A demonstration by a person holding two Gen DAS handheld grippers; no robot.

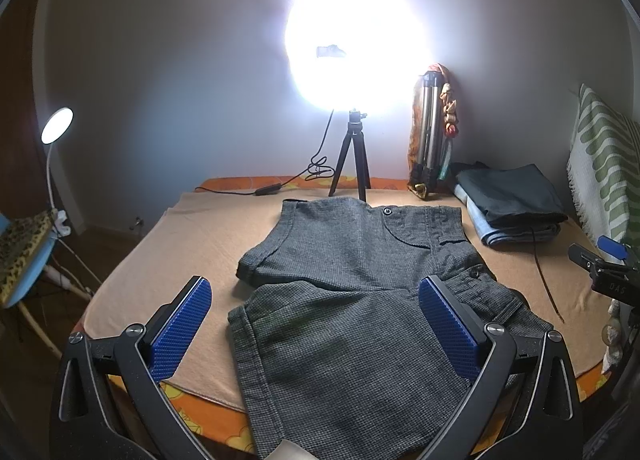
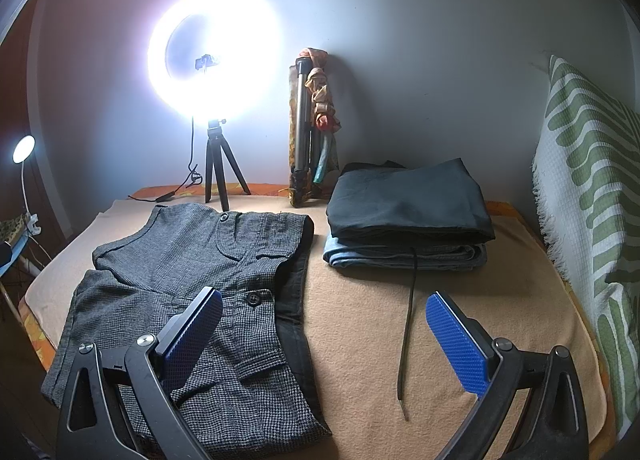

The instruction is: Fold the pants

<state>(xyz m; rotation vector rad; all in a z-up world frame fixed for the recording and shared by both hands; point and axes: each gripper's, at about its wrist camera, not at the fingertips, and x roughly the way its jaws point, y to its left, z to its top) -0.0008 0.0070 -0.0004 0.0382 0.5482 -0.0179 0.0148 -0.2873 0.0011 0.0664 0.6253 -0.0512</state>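
Observation:
Grey checked pants (image 1: 344, 292) lie folded over on the tan blanket (image 1: 168, 252), waistband far, one leg end doubled back across the other. They also show in the right wrist view (image 2: 192, 300), with a dark lining along their right edge. My left gripper (image 1: 316, 324) is open, its blue pads above the near part of the pants, holding nothing. My right gripper (image 2: 324, 336) is open and empty, its left pad (image 2: 192, 336) over the pants' right edge and its right pad over bare blanket (image 2: 360, 320).
A stack of folded dark and blue garments (image 2: 408, 215) sits at the back right, with a thin dark cord (image 2: 408, 324) trailing forward. A ring light on a small tripod (image 2: 218, 175) and a folded tripod (image 2: 308, 147) stand at the back wall. A striped cushion (image 2: 588, 195) is on the right.

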